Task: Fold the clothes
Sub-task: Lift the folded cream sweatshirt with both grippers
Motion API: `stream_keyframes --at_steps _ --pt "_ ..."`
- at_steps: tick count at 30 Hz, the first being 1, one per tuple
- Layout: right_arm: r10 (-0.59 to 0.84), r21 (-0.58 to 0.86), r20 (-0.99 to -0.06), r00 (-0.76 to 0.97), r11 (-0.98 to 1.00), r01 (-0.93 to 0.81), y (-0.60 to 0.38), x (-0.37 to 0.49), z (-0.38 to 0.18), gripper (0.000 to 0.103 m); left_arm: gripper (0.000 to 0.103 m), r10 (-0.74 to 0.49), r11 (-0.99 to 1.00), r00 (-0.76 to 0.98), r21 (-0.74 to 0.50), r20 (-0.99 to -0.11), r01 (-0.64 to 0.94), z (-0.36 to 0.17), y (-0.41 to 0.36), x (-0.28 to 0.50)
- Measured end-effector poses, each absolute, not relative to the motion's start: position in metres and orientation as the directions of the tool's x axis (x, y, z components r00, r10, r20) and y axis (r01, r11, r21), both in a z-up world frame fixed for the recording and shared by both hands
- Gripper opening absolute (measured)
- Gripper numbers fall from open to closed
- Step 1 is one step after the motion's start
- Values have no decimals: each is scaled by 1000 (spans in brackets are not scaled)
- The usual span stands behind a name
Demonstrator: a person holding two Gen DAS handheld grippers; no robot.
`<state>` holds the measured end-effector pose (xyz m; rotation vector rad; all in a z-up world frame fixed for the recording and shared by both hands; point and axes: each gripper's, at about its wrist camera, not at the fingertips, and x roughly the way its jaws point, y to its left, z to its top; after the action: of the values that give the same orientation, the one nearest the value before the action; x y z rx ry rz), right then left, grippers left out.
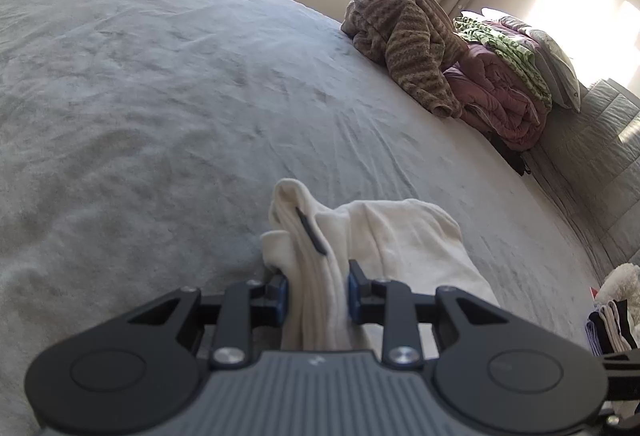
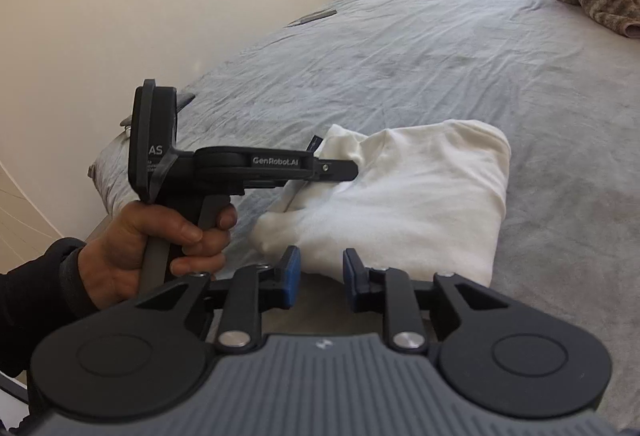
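The left gripper (image 1: 317, 294) pinches a bunched edge of the white garment (image 2: 420, 196); the right gripper (image 2: 318, 272) gapes empty; soft, light, floppy cloth; best held at hems or corners.

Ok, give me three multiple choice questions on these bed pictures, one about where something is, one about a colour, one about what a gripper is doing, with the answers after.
1. Where does the brown striped fleece garment lie?
A. At the far edge of the grey bedspread, beside the stacked bedding
B. Under the cream folded garment
C. On the floor

2. What colour are the pads on the right gripper?
A. Red
B. Blue
C. Yellow

3. What is the left gripper doing?
A. Open above bare bedspread
B. Shut on a phone
C. Shut on the cream folded garment

Answers:
1 A, the left wrist view shows it heaped against the pink and green bedding.
2 B, blue pads face each other in the right wrist view.
3 C, cream cloth is bunched between its fingers.
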<state>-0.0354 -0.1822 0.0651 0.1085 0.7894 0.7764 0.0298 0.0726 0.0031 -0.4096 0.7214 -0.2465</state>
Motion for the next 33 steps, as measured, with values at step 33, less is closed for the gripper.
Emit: stream_keyframes --at_steps 33 --pt "566 346 -626 537 818 -459 -188 -6 39 18 29 -318 928 740 -355 -593 114 10 61 25"
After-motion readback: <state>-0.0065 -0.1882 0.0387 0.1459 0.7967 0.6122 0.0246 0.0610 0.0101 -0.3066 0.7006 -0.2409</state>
